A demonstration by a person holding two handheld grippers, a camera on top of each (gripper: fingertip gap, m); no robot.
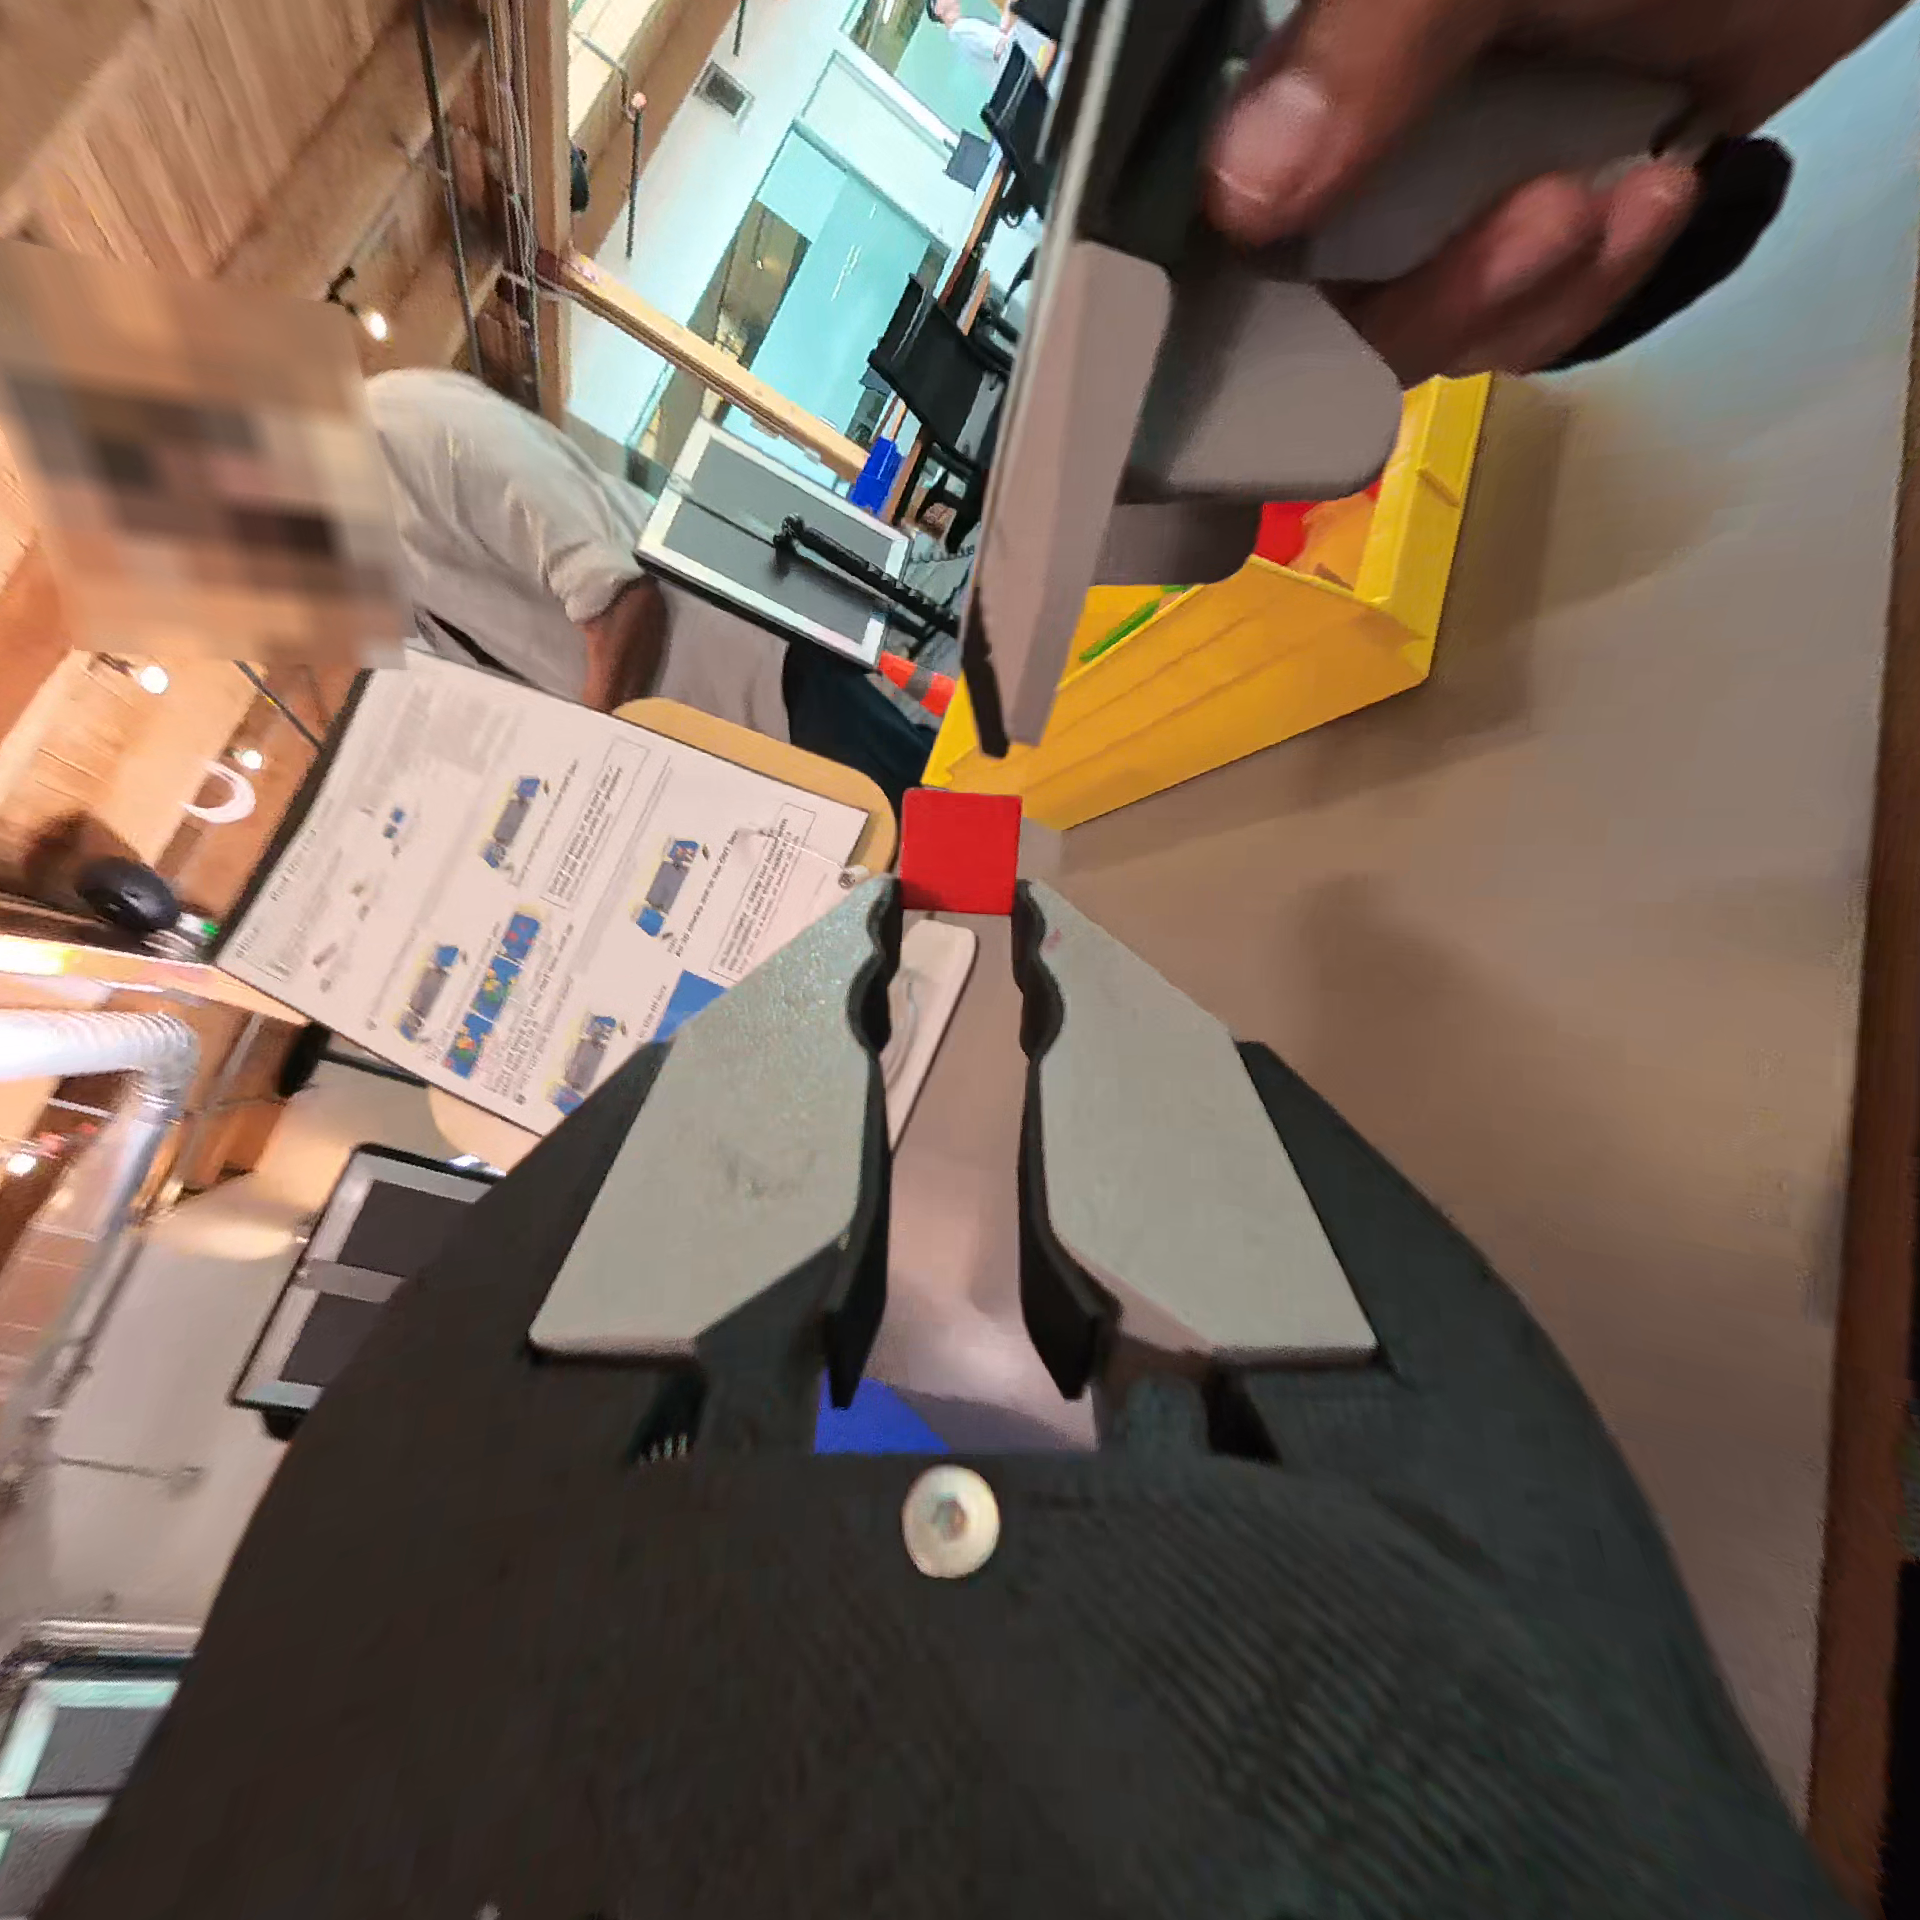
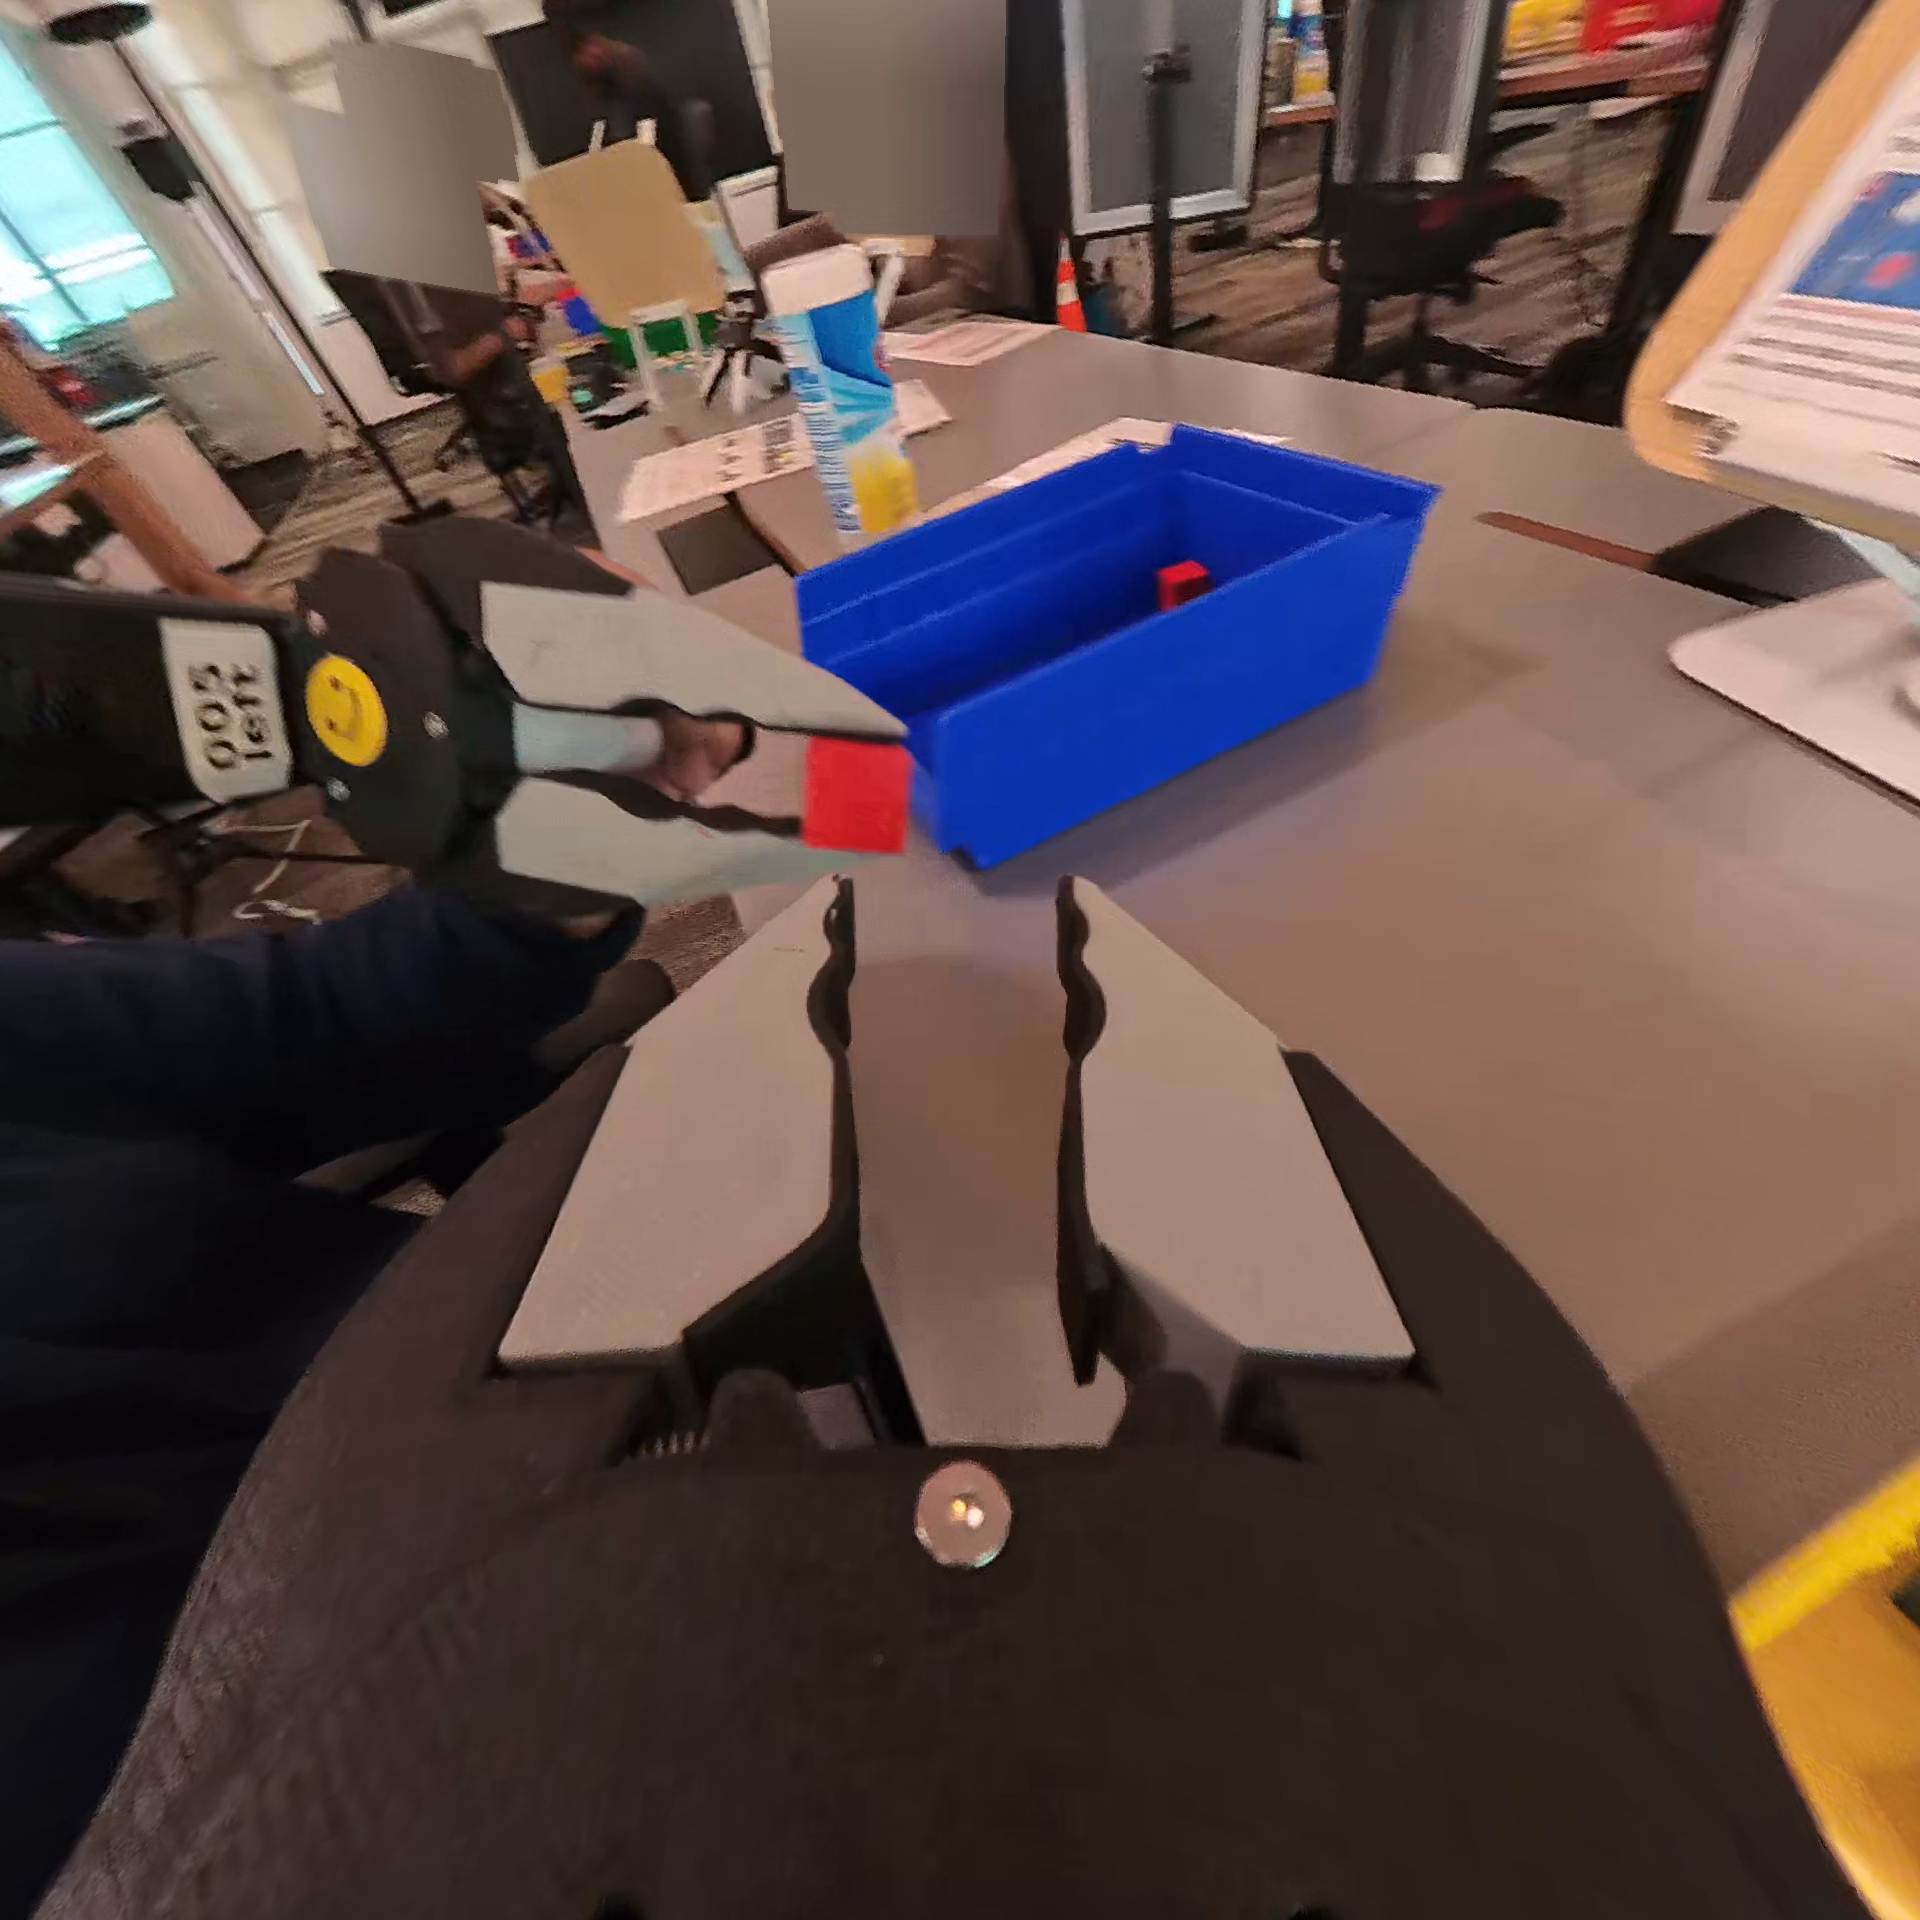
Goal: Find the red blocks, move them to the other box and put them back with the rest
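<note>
Jaws of the left gripper (image 2: 862,795) pinch a red block (image 2: 858,797) beside the blue box (image 2: 1143,717); right gripper (image 2: 951,894) spread.

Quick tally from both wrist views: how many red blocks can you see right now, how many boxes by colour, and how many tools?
Red blocks: 3, one in the left tool, one in the blue box, one in the yellow box
Blue boxes: 1
Yellow boxes: 1
Tools: 2, left tool and right tool
Total: 7
</note>
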